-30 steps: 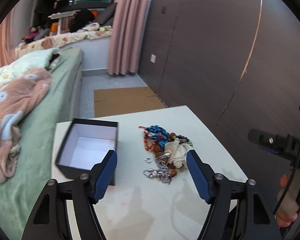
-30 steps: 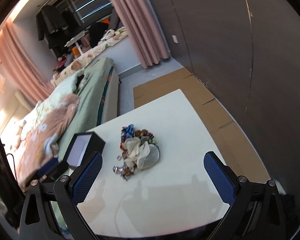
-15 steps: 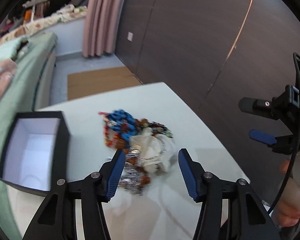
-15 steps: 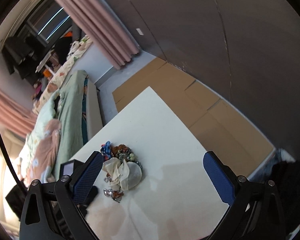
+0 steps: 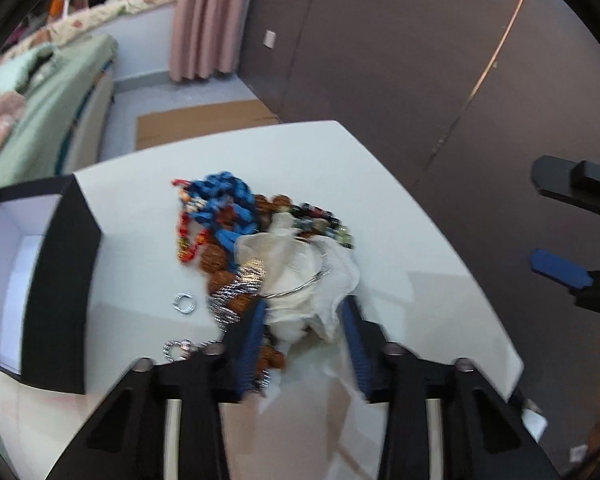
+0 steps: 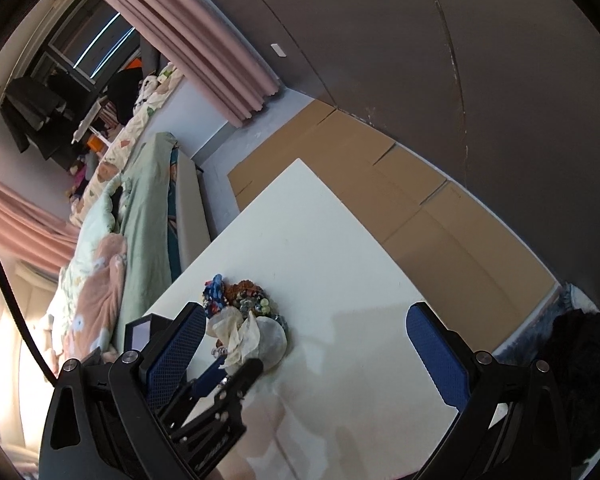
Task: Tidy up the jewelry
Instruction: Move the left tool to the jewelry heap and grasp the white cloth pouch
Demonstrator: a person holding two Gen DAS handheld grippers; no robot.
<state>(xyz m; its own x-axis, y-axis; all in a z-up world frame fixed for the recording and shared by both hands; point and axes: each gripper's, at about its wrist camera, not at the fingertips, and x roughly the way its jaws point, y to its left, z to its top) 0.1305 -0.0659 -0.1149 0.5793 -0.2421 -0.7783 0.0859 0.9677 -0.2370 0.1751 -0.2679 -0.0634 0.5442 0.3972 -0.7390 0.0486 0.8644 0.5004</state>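
The left hand-held gripper [image 5: 305, 334] was lowered onto the white worktop [image 5: 400, 216], its blue fingers [image 5: 250, 340] narrowed around the near end of a sheer white pouch [image 5: 300, 276], not yet closed on it. The pouch lay on the jewelry pile [image 5: 236, 232], beside an open black box [image 5: 60, 280]. The right hand-held gripper [image 6: 304, 352] hovered higher with fingers spread wide, holding nothing, the pile just by its left finger

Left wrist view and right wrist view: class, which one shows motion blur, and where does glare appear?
Left wrist view: the jewelry pile and the left tongs are smeared by motion. Right wrist view: sharper, with the table crisp, but bright glare washes out the lower left edge.
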